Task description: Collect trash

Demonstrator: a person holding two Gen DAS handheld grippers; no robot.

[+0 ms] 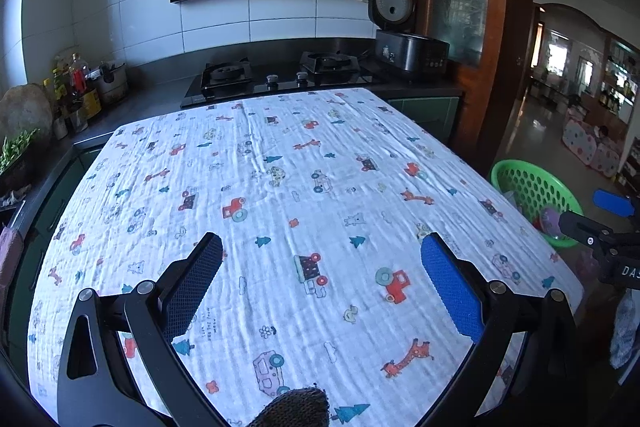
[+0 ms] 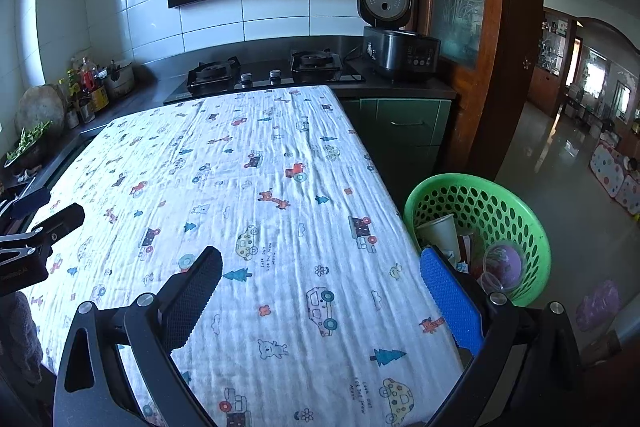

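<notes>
A green perforated basket [image 2: 500,203] stands on the floor at the table's right side; it also shows in the left wrist view [image 1: 536,187]. Inside it are a white paper cup [image 2: 440,233], a clear plastic cup with a purple inside [image 2: 502,265] and other scraps. My left gripper [image 1: 322,247] is open and empty above the table [image 1: 280,155], which carries a white cloth printed with cartoons. My right gripper [image 2: 322,259] is open and empty above the table's right part, its right finger in front of the basket. No trash shows on the cloth.
A gas hob [image 1: 280,75] and an open rice cooker [image 1: 404,43] stand on the counter behind the table. Bottles and jars [image 1: 76,87] crowd the left counter. A wooden door frame [image 2: 508,39] rises right of the table. A purple item [image 2: 598,305] lies on the floor beside the basket.
</notes>
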